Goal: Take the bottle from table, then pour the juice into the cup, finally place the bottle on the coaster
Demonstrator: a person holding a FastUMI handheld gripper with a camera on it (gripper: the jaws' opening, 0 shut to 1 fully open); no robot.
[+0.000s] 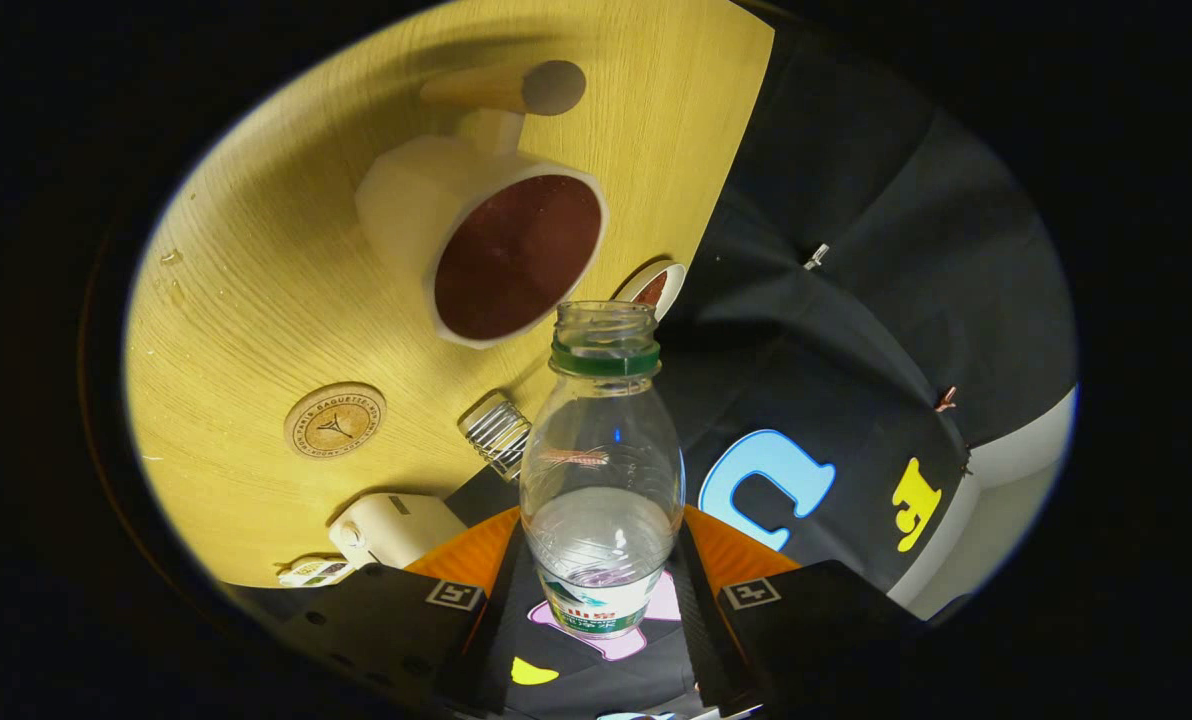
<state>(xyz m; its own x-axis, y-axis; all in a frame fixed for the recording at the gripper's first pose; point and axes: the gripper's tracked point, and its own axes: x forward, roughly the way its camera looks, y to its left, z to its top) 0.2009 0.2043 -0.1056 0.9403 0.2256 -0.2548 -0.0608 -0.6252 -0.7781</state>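
My gripper [601,585] is shut on a clear plastic bottle [602,470] with a green neck ring and no cap; both fingers press its lower body. The bottle holds a little clear liquid low down. The whole view is rolled, so the wooden table [256,300] looks tilted. Beyond the bottle's open mouth stands a white cup [481,240] with a dark brown inside and a handle. A round wooden coaster [335,421] with a printed emblem lies on the table, nearer than the cup and off to its side.
A wooden cylinder [506,88] lies beyond the cup. A small clear glass jar [496,432] sits beside the bottle, a small white dish [656,285] behind the bottle's neck, and a white box-like device [396,528] near the table's edge. Black cloth hangs behind the table.
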